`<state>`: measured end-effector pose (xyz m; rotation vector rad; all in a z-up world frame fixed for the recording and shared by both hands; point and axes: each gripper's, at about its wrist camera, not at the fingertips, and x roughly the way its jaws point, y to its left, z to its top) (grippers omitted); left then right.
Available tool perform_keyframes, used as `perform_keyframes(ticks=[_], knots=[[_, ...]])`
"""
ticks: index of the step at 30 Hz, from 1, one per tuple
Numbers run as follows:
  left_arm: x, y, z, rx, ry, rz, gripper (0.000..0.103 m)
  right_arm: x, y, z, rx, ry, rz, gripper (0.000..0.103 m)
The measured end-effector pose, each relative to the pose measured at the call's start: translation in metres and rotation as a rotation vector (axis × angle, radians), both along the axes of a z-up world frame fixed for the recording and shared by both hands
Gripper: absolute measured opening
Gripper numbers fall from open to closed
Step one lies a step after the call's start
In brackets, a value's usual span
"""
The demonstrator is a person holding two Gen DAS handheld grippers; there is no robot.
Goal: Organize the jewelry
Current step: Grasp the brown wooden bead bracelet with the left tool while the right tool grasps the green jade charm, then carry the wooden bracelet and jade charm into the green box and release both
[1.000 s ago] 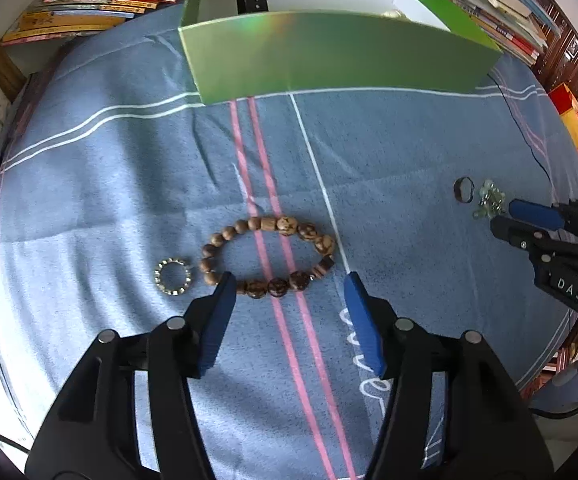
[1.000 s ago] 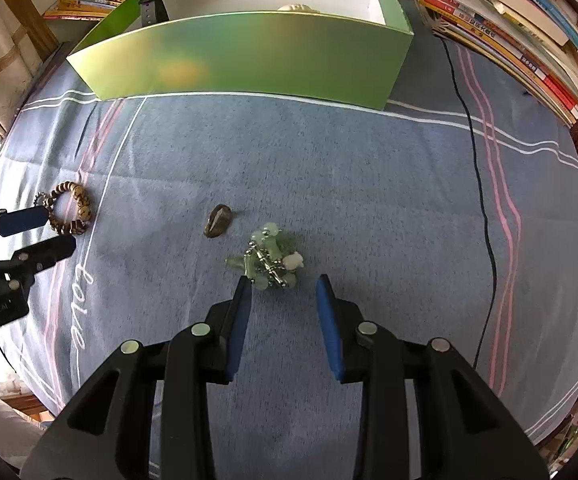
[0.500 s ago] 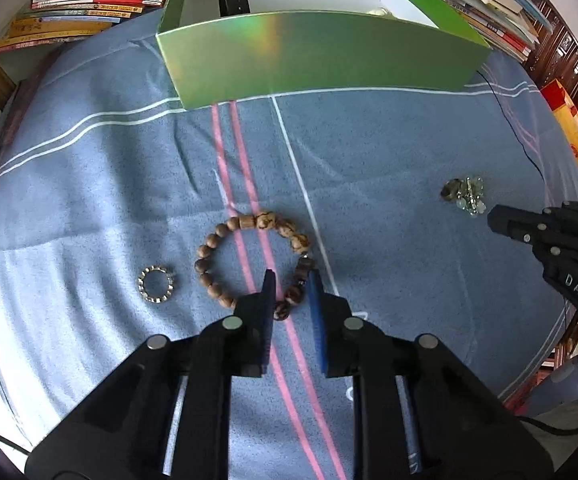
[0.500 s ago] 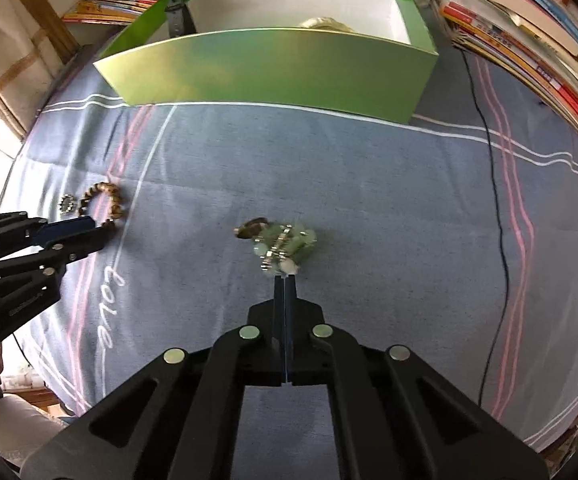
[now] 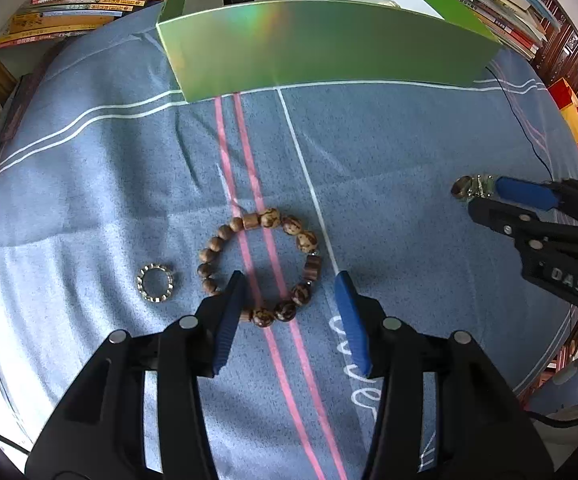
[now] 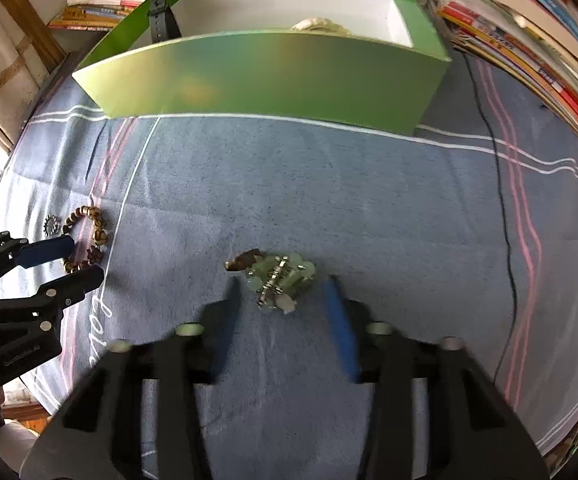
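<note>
Two grippers hang over a blue striped cloth (image 5: 389, 152) on the tabletop, both with fingers spread and nothing between them. The left gripper (image 5: 291, 294) straddles the near arc of a wooden bracelet (image 5: 260, 267) that lies flat on the cloth across two pink stripes; its left finger overlaps the beads at the bracelet's near left, and its right finger stands just outside the ring. A small silver ring (image 5: 155, 282) lies just beside the bracelet on its left, apart from it. The right gripper (image 6: 281, 294) is blurred in its own view; its blue fingers flank a pale green bead cluster (image 6: 281, 282) with metal links, without clearly touching it. A dark brown ring (image 6: 243, 261) sits against the cluster's far left edge. In the left view this gripper (image 5: 485, 196) appears at the right edge beside the same brown ring (image 5: 462, 187). Beyond both, a green box (image 6: 265, 80) stands open at the top, with a black strap (image 6: 160, 12) draped over its left corner and a pale item (image 6: 317, 26) inside. Books (image 6: 529, 40) are stacked around the cloth's far edges, and a thin black cable (image 6: 503, 216) runs across the right side.
</note>
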<state>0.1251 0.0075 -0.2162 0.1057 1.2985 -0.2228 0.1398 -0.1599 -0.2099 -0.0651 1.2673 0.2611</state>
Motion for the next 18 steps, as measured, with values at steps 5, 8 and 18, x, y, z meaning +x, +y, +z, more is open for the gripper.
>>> perform_keyframes(ticks=[5, 8, 18], knots=[[0.004, 0.001, 0.0, -0.02, -0.009, 0.008, 0.021, -0.003, 0.004, 0.0, 0.007, -0.002, 0.026, 0.015], [0.006, 0.007, 0.001, -0.065, 0.001, 0.017, 0.011, -0.006, 0.003, 0.004, 0.016, -0.008, 0.027, 0.014], [0.004, 0.011, 0.04, -0.098, -0.086, 0.015, 0.01, -0.014, -0.014, 0.037, 0.059, -0.058, -0.013, 0.012]])
